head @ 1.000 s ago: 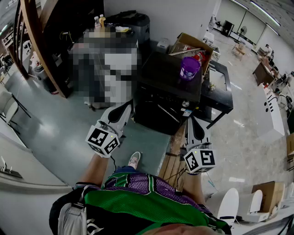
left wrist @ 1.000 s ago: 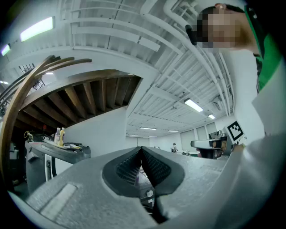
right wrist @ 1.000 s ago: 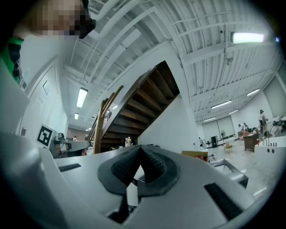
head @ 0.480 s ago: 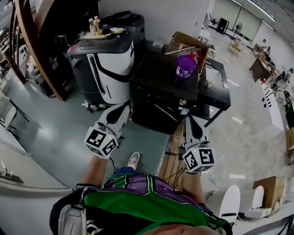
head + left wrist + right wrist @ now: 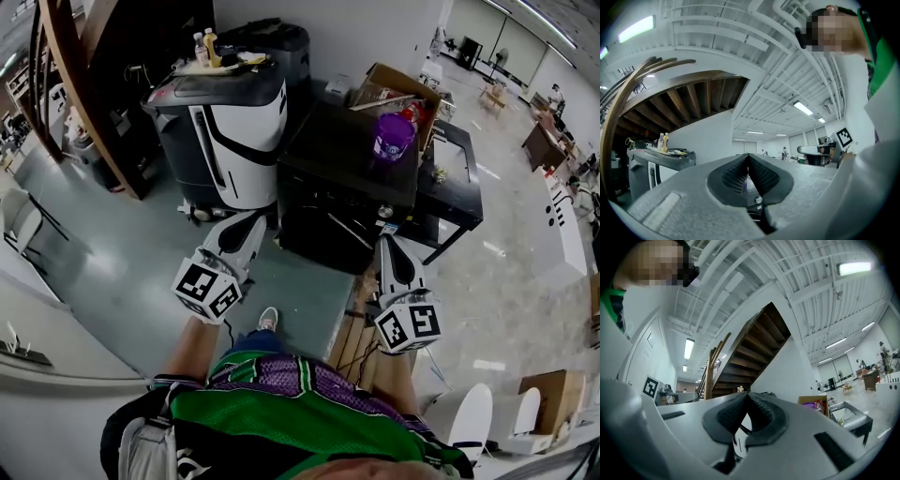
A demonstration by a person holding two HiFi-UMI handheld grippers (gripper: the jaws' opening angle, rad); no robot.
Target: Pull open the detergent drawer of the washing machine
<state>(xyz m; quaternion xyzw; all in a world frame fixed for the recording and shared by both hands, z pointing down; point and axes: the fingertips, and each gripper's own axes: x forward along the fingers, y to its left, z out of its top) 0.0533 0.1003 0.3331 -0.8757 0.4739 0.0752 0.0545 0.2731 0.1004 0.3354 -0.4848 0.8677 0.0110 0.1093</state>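
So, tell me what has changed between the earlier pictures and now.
Nothing visibly moved beyond a slight sway of the view. The left gripper and right gripper stay shut and empty, short of the black washing machine; nothing was taken or let go. The purple cup stays on top.

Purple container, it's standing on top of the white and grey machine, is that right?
No. In the head view the purple container stands on top of the black machine, which is to the right of the white and grey machine.
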